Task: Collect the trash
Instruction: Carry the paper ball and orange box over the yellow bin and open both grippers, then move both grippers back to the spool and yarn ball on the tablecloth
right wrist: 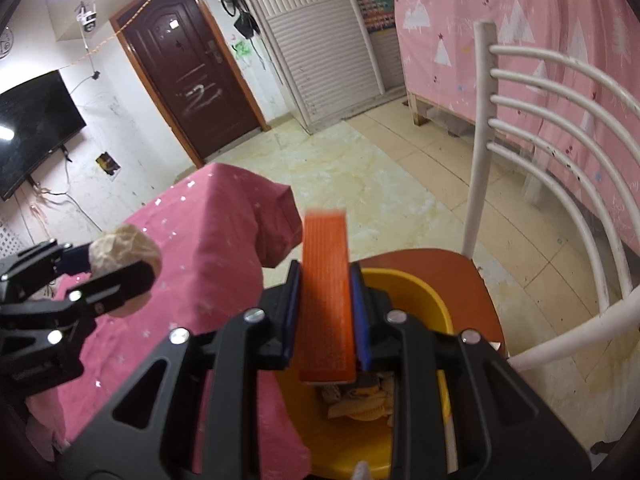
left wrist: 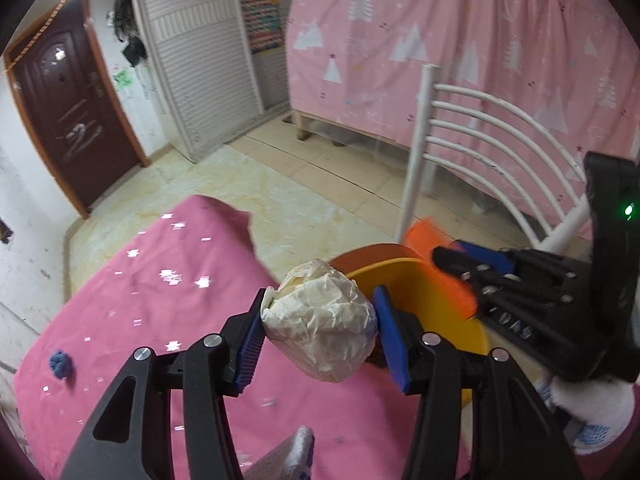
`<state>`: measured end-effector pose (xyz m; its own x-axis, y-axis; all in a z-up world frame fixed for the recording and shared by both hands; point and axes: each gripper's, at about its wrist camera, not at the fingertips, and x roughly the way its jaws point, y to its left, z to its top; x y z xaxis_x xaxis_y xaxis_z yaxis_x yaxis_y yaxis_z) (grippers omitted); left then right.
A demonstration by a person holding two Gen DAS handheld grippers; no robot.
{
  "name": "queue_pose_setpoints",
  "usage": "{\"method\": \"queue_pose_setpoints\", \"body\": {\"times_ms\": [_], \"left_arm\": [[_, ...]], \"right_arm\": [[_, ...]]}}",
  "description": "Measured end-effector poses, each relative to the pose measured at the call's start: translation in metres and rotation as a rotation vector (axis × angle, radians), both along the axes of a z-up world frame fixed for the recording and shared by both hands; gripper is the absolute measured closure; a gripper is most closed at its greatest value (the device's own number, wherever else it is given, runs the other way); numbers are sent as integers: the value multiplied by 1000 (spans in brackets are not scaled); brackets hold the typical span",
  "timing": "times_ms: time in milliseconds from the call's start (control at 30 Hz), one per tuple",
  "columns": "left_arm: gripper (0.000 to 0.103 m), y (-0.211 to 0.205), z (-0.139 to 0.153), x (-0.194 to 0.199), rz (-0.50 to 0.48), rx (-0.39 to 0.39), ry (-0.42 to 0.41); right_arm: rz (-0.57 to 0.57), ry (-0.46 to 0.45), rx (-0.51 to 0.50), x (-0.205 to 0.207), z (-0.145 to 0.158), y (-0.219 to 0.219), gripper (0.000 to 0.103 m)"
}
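The orange block (right wrist: 327,300) hides most of what lies inside the yellow bin (right wrist: 420,292), leaving those scraps indistinct.

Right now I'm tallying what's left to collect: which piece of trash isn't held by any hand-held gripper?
The small blue scrap, lying loose on the pink cloth. The crumpled paper ball and the orange block are each clamped.

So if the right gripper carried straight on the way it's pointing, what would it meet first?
Most likely the yellow bin on the chair seat. The right gripper, shut on the orange block, points down over the bin's opening, so the block would go in first. Depth is hard to judge.
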<state>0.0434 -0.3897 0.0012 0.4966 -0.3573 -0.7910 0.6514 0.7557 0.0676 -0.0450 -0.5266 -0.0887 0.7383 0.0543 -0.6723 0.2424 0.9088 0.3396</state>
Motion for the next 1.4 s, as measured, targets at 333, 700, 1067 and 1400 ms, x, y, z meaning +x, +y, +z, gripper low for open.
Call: {"method": "queue_pose_setpoints", "body": {"times_ms": [333, 700, 1067, 1400], "left_arm": [[45, -28, -1, -4, -30, -19, 24], [45, 7, 14, -2, 17, -63, -3], [45, 95, 26, 2, 160, -104, -46], [45, 194, 18, 6, 333, -115, -44]], "right_arm": [[-42, -13, 21, -15, 0, -19, 67], [5, -30, -7, -3, 17, 6, 67], [131, -56, -59, 31, 43, 74, 56], [293, -70, -86, 65, 54, 161, 56]]}}
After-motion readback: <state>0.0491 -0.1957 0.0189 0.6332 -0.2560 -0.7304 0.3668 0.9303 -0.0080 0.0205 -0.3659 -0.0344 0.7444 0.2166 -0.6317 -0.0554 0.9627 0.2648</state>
